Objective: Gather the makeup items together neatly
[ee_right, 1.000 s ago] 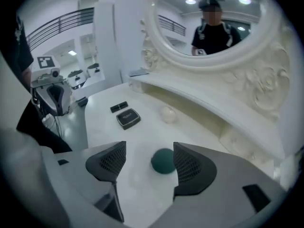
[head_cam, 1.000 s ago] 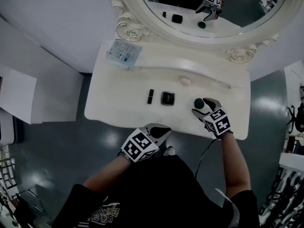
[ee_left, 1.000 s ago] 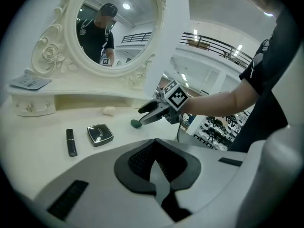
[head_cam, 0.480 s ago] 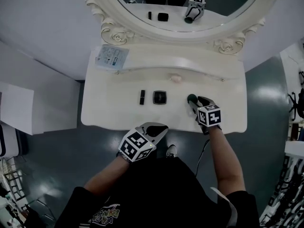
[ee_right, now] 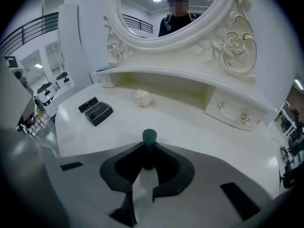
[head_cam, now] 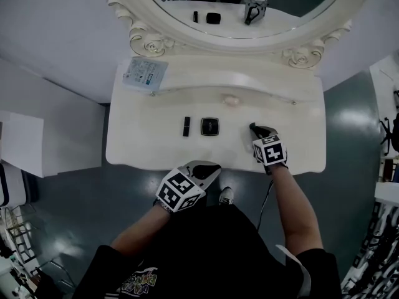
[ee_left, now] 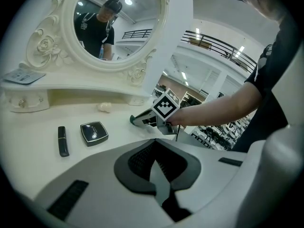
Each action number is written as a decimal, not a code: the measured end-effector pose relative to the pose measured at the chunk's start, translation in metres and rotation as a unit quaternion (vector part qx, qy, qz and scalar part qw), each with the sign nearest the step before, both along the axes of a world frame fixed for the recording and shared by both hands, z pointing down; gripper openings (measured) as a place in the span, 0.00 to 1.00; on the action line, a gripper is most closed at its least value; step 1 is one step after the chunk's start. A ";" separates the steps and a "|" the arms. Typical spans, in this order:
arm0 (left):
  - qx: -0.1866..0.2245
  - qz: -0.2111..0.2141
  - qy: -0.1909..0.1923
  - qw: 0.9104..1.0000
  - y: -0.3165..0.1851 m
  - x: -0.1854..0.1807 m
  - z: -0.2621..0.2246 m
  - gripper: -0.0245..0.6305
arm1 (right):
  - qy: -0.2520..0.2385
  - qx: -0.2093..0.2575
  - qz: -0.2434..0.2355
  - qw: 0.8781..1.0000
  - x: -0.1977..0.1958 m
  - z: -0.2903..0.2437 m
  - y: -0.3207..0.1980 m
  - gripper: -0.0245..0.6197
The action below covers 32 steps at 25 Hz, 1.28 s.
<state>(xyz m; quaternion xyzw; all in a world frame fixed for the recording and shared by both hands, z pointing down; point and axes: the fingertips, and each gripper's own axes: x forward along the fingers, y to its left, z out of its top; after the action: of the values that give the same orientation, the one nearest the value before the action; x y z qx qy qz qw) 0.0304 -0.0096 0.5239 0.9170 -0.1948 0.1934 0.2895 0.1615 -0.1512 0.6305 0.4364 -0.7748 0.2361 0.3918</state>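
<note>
White vanity bench (head_cam: pixel 156 143) is standing under an ornate oval mirror (head_cam: pixel 144 37), over a grey floor (head_cam: pixel 62 217). A dark green makeup item (ee_right: pixel 149 137) is sitting upright on the right half of the bench, its rounded top poking up past the fingertips of the right gripper (head_cam: pixel 257 132). The fingers have just been closing and are now pressing narrowly on the item's stem from both sides, with the gripper tilting steeply down at it.

Left of the item, well apart from it, a black square compact (head_cam: pixel 210 126) is lying flat near the middle of the bench. A black lipstick (head_cam: pixel 186 126) is lying just beside the compact on its far left side, not touching it. Behind them, near the raised back shelf, a small cream lump (head_cam: pixel 230 100) is resting. A pale packet (head_cam: pixel 145 73) is lying on the shelf's left end.

The left gripper (head_cam: pixel 211 169) is hovering off the front edge of the bench, its fingers pressed together with nothing between them, pointing towards the compact.
</note>
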 end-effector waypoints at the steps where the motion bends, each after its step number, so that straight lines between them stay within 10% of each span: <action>1: 0.000 0.001 0.001 1.000 0.000 0.001 0.000 0.05 | 0.004 0.002 0.000 1.000 0.000 0.000 0.000 0.14; 14: -0.003 -0.001 0.004 1.000 0.004 -0.007 0.002 0.05 | -0.012 -0.024 -0.052 0.998 -0.080 -0.011 0.011 0.14; 32: -0.010 0.010 0.013 1.000 0.005 -0.016 0.004 0.05 | 0.000 -0.025 -0.036 0.999 -0.080 -0.010 0.010 0.33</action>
<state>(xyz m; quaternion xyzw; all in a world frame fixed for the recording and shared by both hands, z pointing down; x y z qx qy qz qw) 0.0148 -0.0045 0.5277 0.9183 -0.1803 0.1863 0.2991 0.0812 -0.1407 0.6204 0.3980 -0.7841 0.2414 0.4106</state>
